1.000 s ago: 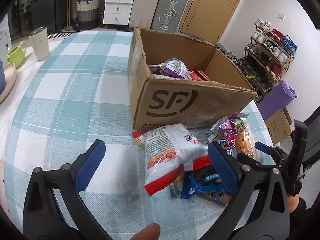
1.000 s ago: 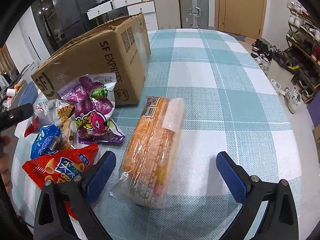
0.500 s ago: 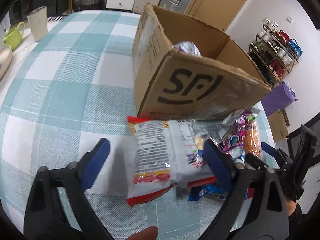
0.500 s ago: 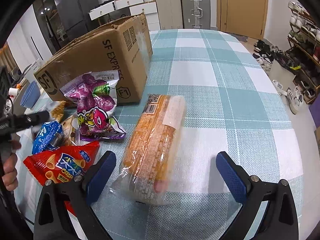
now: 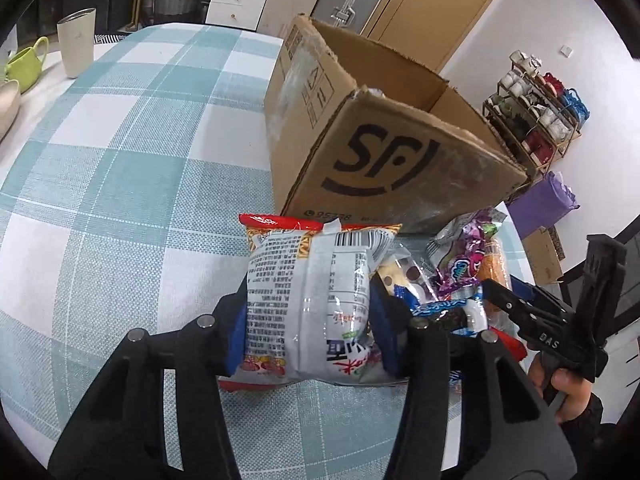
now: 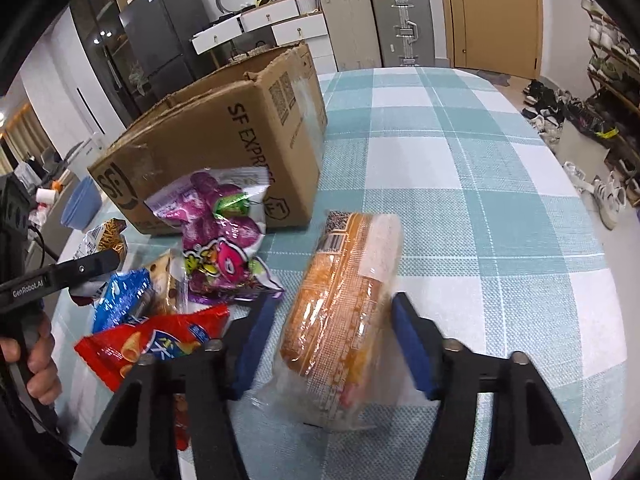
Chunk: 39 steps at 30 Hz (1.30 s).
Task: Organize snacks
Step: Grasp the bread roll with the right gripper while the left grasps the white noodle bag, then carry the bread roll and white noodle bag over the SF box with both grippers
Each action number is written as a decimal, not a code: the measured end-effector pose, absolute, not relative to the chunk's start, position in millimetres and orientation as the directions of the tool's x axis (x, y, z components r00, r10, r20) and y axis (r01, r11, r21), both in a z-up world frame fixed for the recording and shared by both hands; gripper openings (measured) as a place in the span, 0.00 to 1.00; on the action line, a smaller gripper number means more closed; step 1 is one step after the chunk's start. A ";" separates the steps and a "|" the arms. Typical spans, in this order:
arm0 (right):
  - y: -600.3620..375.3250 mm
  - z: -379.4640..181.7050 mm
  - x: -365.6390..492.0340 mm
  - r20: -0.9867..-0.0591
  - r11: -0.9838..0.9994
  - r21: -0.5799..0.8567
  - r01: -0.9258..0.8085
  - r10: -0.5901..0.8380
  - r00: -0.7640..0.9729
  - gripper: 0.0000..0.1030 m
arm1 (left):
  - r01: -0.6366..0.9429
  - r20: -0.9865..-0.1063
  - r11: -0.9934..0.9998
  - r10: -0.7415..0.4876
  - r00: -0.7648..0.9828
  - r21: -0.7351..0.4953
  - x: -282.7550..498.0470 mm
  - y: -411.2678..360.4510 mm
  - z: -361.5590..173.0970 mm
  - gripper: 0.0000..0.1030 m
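My left gripper (image 5: 308,336) is shut on a white and red noodle packet (image 5: 308,300), its blue pads pressed into both sides, just in front of the open SF cardboard box (image 5: 392,160). My right gripper (image 6: 334,344) has closed in around an orange bread pack (image 6: 344,308) that lies on the tablecloth; the blue pads stand close to its sides, with a small gap still showing on the left. The box also shows in the right wrist view (image 6: 224,152). A purple candy bag (image 6: 224,240), a blue packet (image 6: 124,300) and a red chip bag (image 6: 152,344) lie to the left.
The table has a teal checked cloth (image 5: 120,160). A cream tumbler (image 5: 78,42) and a green cup (image 5: 30,62) stand at its far left. A blue bowl (image 6: 80,208) sits behind the box. Suitcases, drawers and shoe racks stand beyond the table.
My left gripper moved forward and closed on the noodle packet. My right gripper's fingers narrowed from wide open to close around the bread pack.
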State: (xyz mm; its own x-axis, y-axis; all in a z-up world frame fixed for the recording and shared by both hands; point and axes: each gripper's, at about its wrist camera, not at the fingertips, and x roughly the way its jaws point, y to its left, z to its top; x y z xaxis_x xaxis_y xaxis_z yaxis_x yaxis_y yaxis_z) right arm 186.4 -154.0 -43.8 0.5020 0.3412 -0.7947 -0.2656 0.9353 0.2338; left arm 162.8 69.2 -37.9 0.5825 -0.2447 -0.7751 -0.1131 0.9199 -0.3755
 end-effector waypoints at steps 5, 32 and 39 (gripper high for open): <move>-156.5 -44.6 186.1 -0.789 0.934 0.242 -0.264 0.348 0.507 0.43 | -0.113 -0.765 0.927 -0.222 0.604 -0.358 154.0 71.7 -28.5 0.46; -174.0 7.1 153.1 -0.656 0.909 0.300 -0.289 0.417 0.629 0.34 | -0.111 -0.687 0.932 -0.170 0.706 -0.344 122.2 78.4 16.8 0.46; -169.2 30.0 143.6 -0.620 0.902 0.287 -0.322 0.431 0.655 0.34 | -0.099 -0.658 0.934 -0.163 0.735 -0.342 115.9 80.1 36.0 0.46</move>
